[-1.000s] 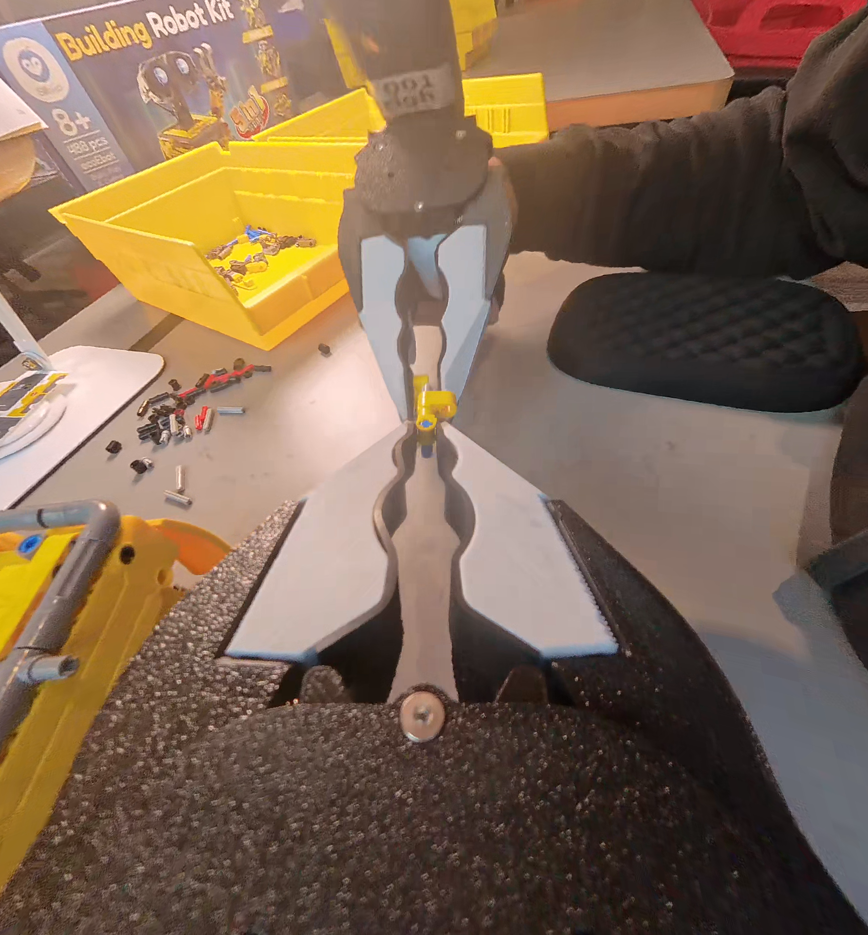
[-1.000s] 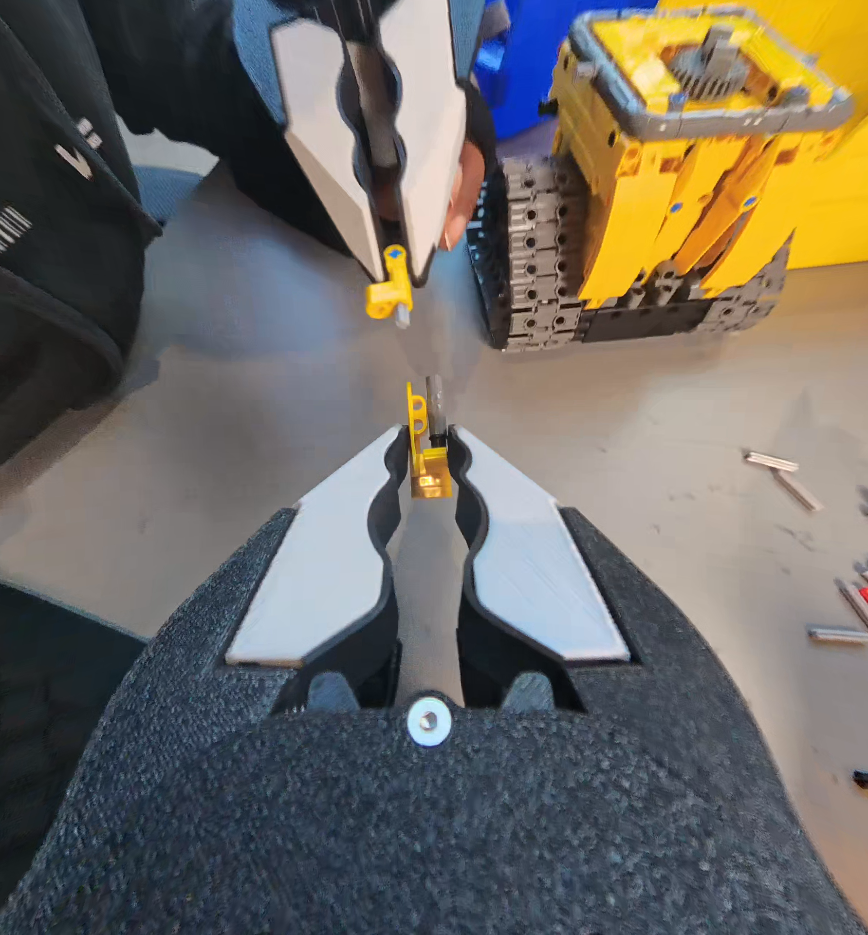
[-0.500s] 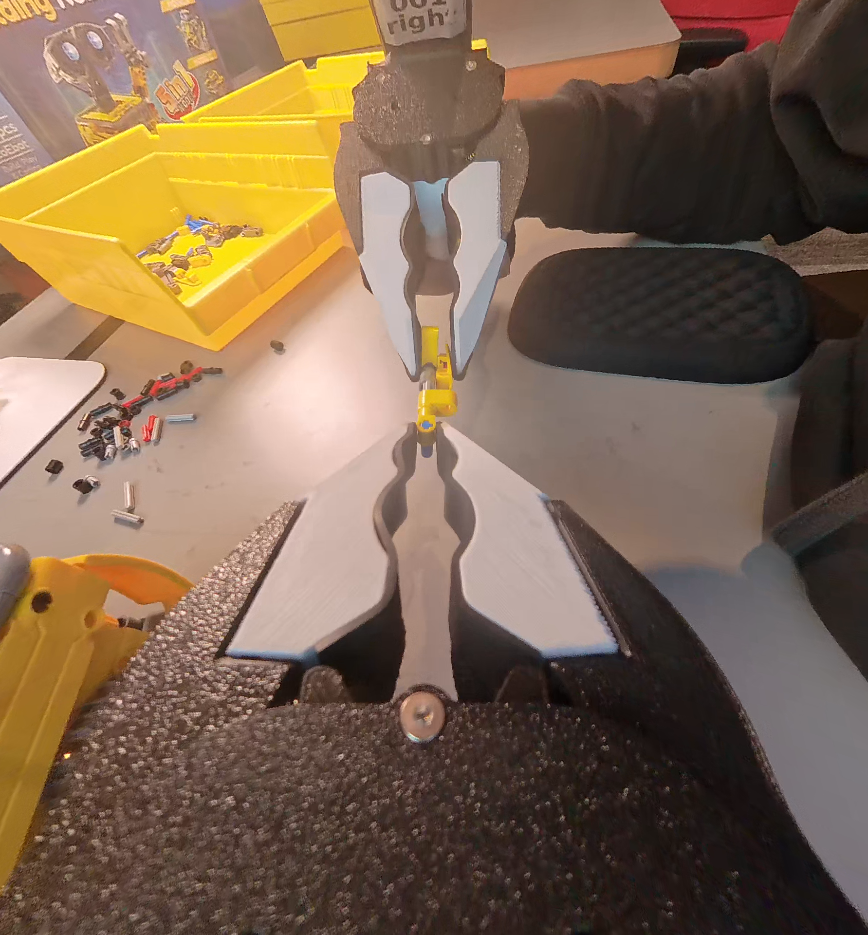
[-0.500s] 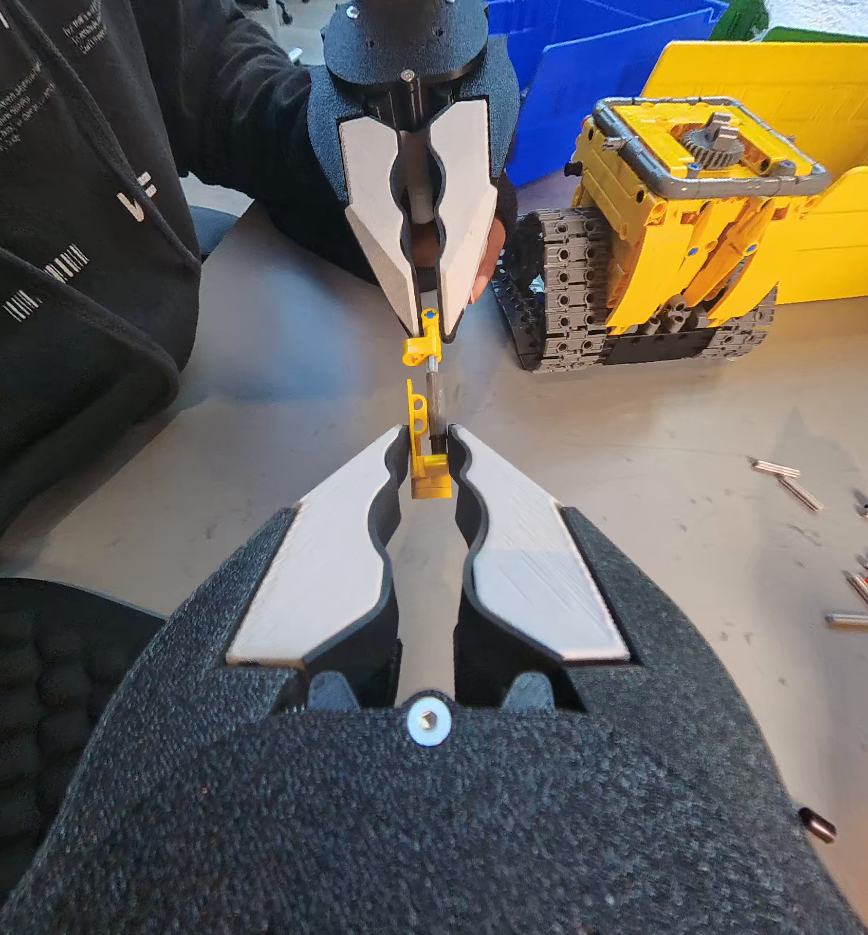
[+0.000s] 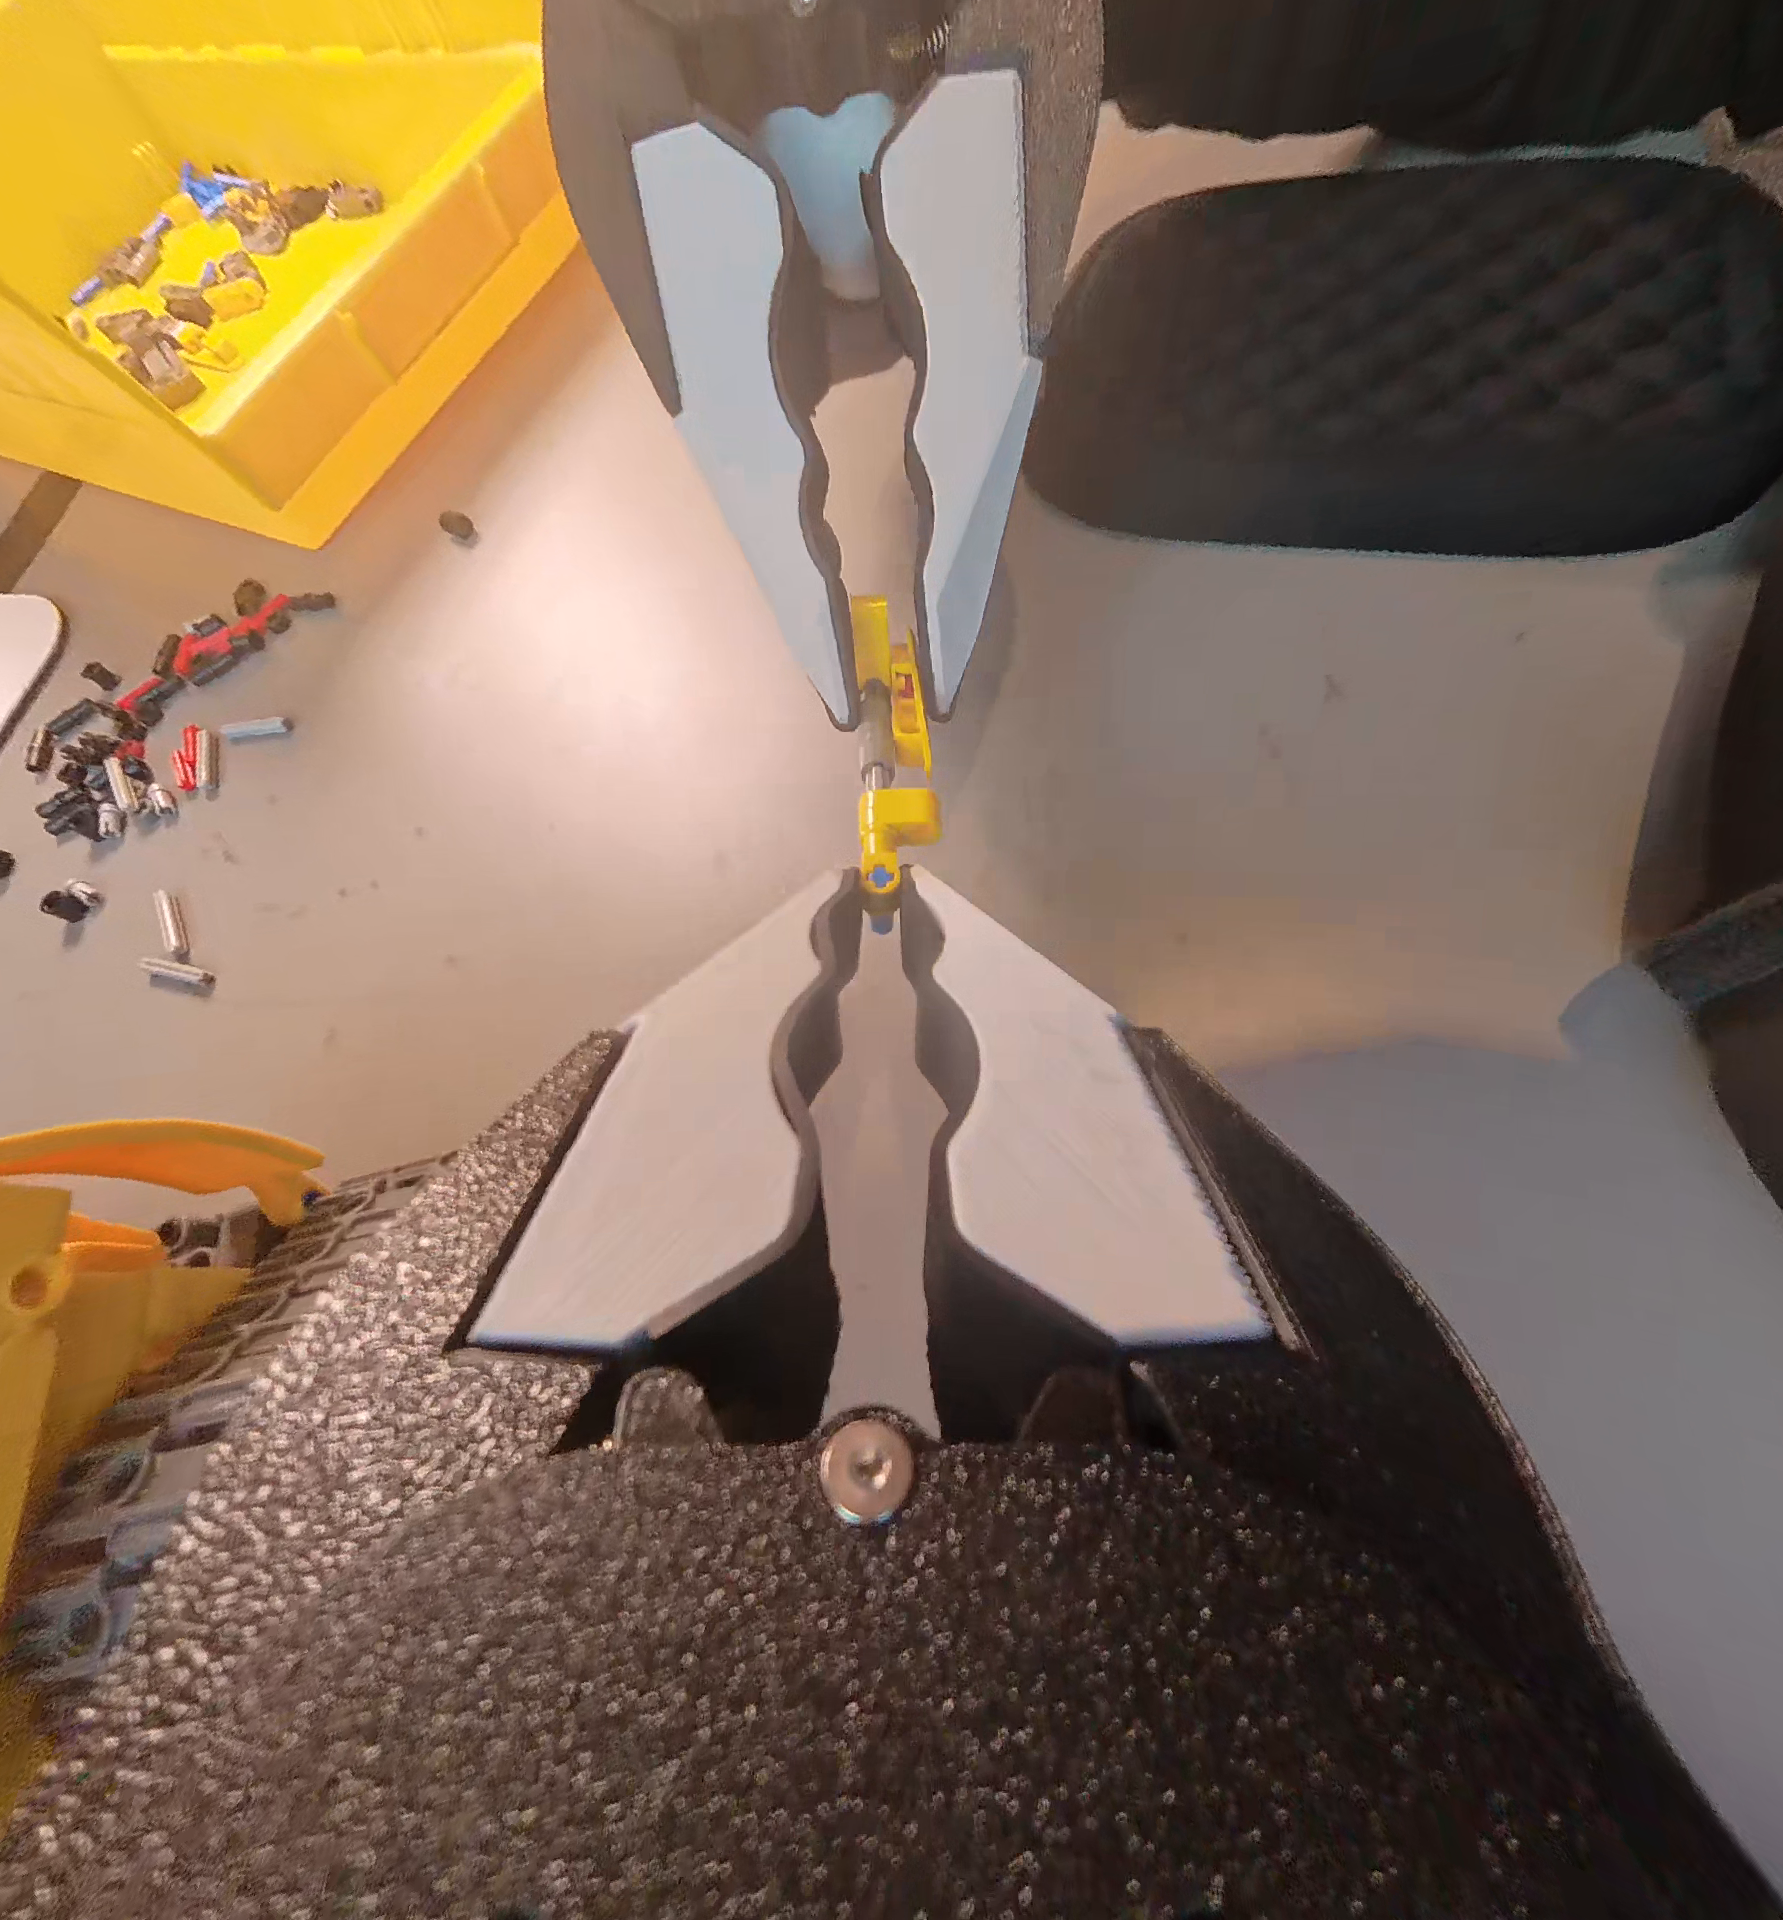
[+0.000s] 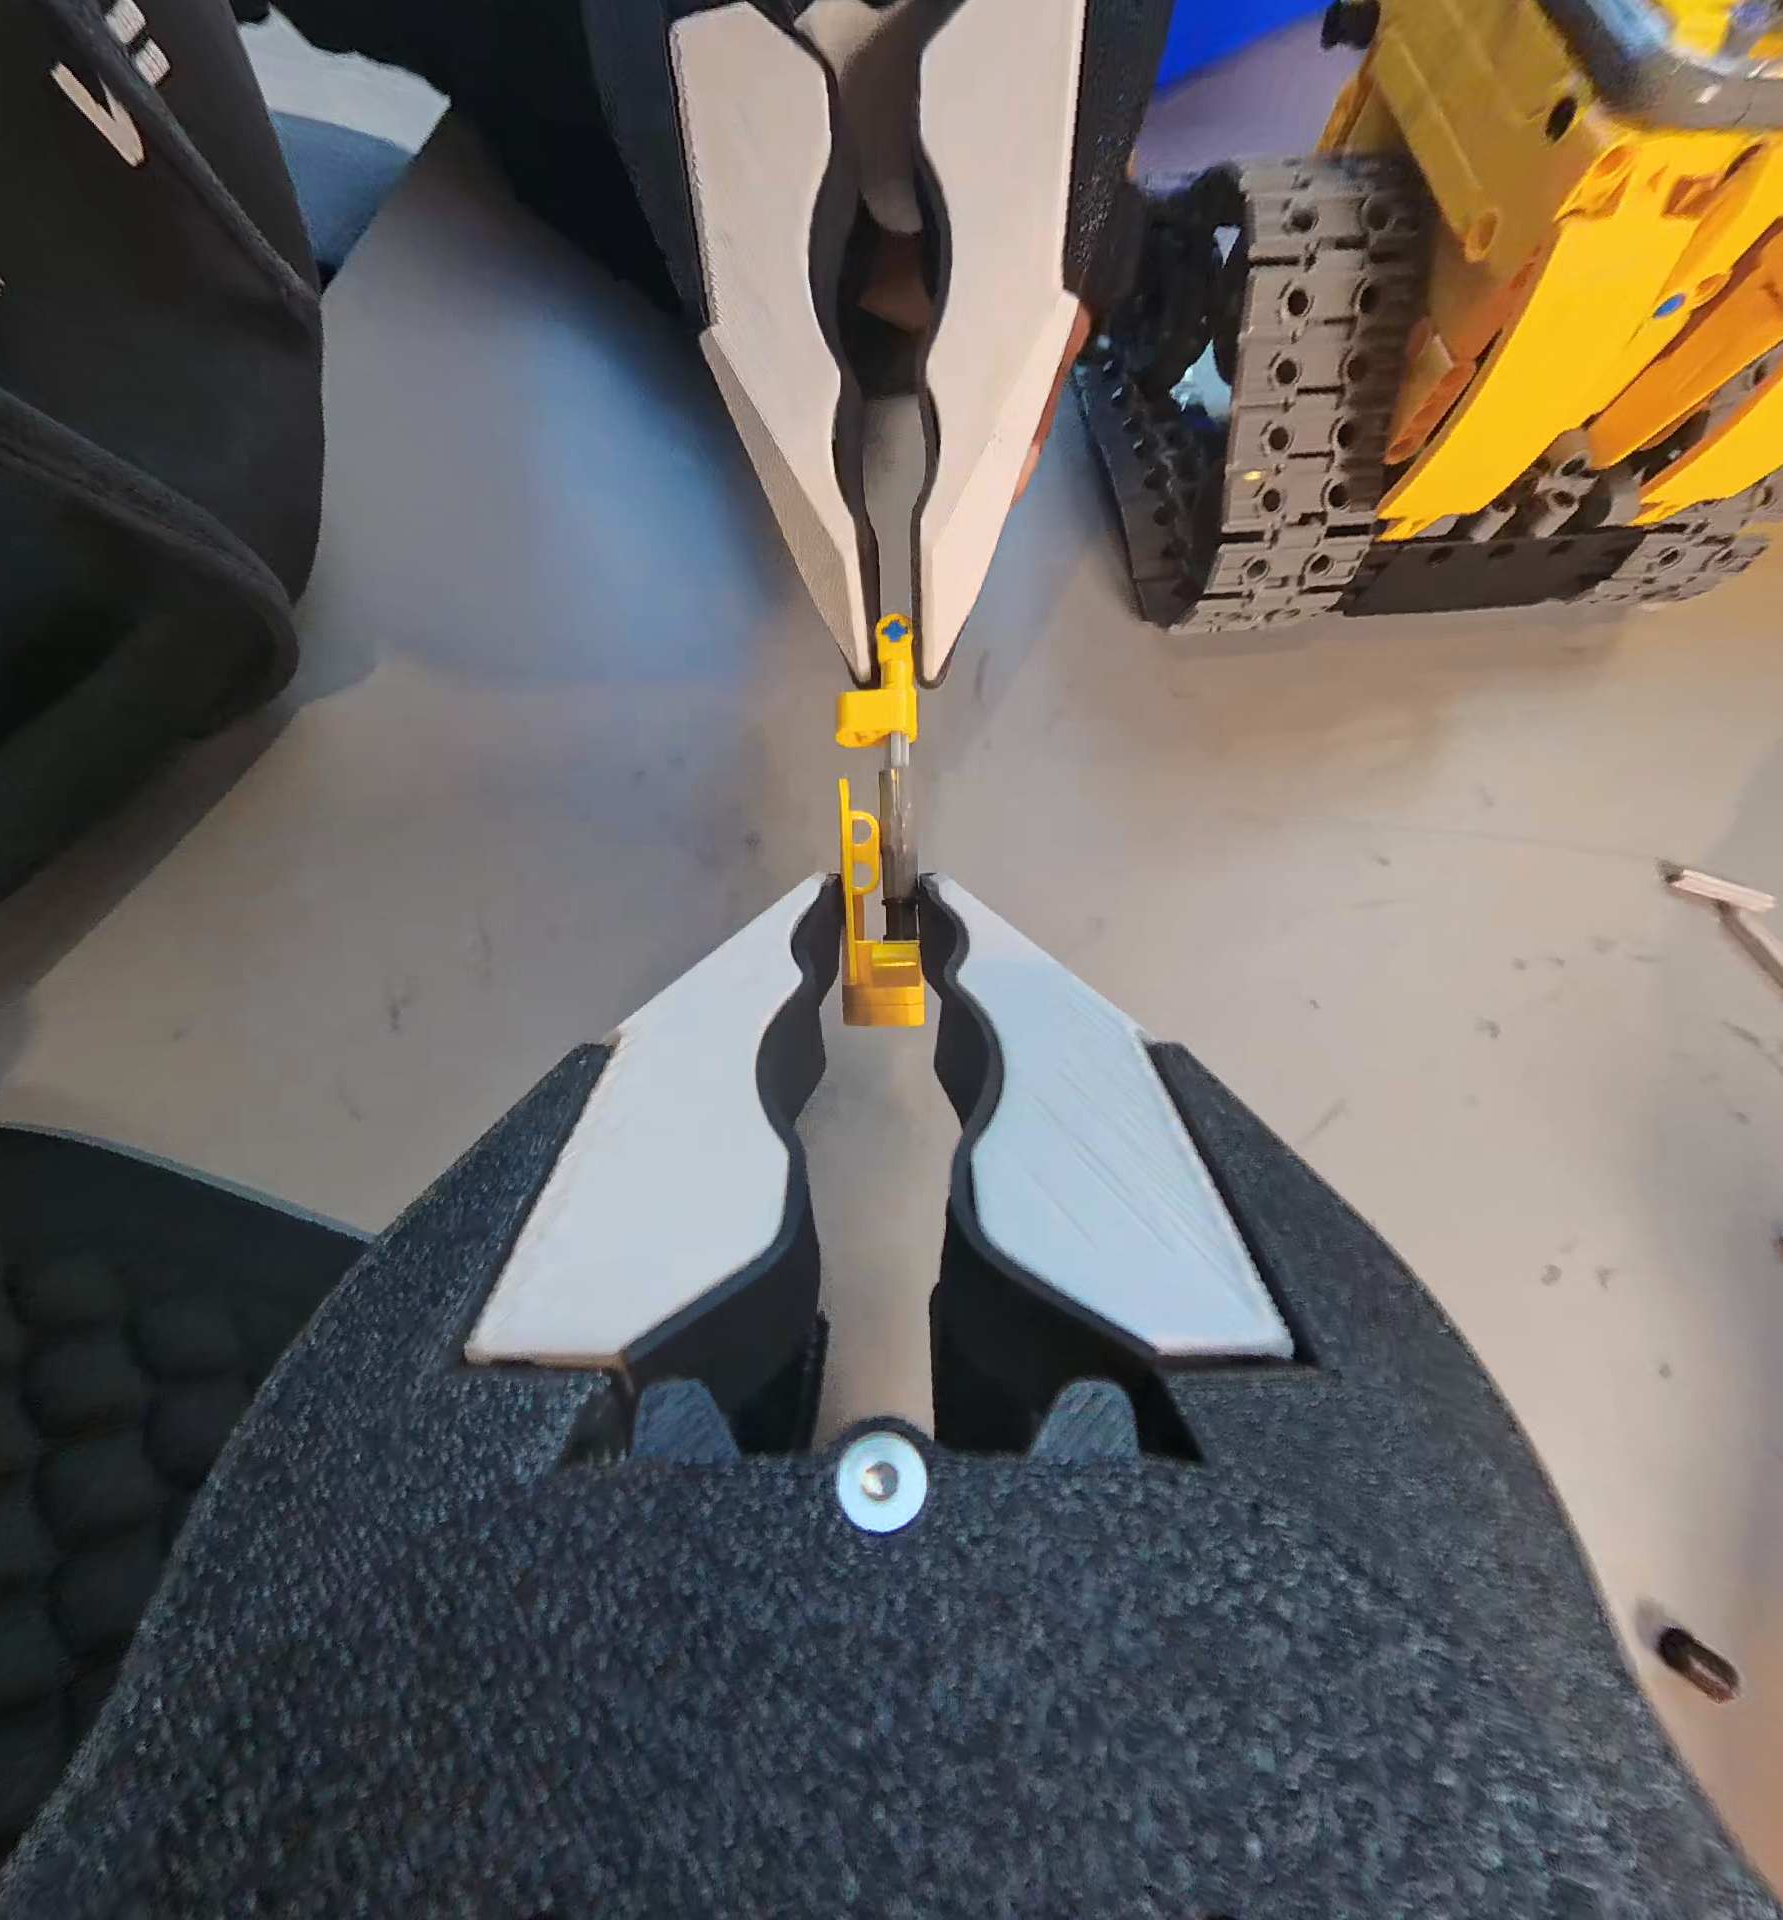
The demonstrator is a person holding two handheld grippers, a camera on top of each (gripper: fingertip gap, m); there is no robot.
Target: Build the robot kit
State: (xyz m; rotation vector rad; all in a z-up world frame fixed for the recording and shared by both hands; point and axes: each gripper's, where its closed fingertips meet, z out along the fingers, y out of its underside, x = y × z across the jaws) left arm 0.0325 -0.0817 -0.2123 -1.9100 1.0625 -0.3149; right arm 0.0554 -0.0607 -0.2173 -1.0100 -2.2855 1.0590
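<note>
Tip to tip above the grey tabletop [image 5: 554, 831], the left tool [image 5: 879, 891] is pinching a small yellow connector [image 5: 897, 821] while the right tool [image 6: 879, 883] is clamping a yellow bracket with a grey axle [image 6: 871, 914], the axle's end meeting the connector.

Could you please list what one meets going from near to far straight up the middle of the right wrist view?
Right gripper → yellow bracket with grey axle → small yellow connector → left gripper.
</note>
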